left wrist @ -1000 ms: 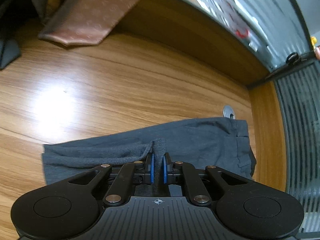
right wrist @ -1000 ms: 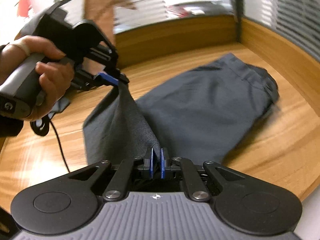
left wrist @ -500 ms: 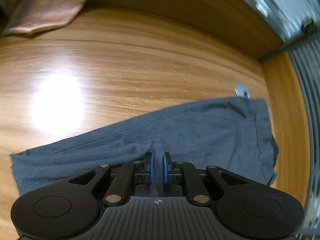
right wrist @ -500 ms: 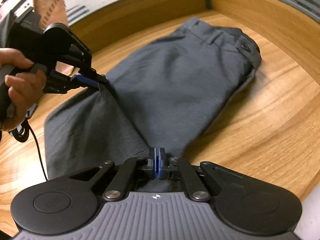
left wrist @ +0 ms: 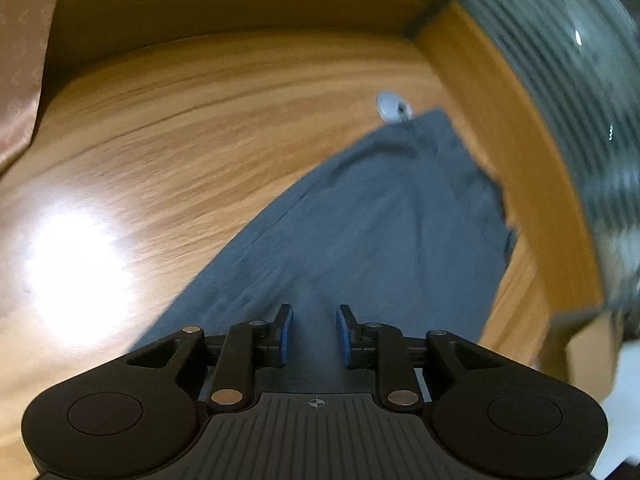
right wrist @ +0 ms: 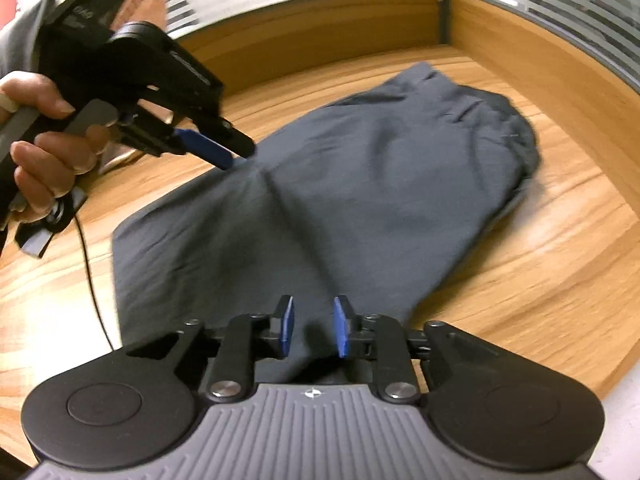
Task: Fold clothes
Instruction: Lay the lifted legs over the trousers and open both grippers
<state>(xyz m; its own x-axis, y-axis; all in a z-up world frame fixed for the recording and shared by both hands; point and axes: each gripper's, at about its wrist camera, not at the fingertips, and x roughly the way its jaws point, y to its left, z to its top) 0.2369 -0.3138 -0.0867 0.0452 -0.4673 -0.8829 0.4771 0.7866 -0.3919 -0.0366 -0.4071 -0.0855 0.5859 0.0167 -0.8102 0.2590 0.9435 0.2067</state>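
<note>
- The wooden table carries everything in front of you; a raised wooden edge runs along its far side and right side, and a bright glare patch sits on the left in the left wrist view.
- Your grey trousers lie spread on that table, waistband end bunched toward the far right corner, the leg end reaching back toward both of your grippers. A long crease runs down the cloth from the left gripper's tip toward the right gripper.
- In the left wrist view the same trousers stretch from under the fingers away to the upper right, close to the raised edge.
- A pinkish patterned cloth lies at the far left edge of the table, well apart from the trousers.
- Your left gripper points down at the trousers from the left, its blue tip at or just above the cloth; from the left wrist camera its jaws stand parted with cloth showing in the gap, clamping nothing.
- Your right gripper is likewise spread apart over the near end of the trousers, with nothing pinched.
- Your hand wraps the left gripper's handle, and a thin black cable trails down from it across the table.
- A small round metal fitting sits in the table just beyond the trousers' far corner.
</note>
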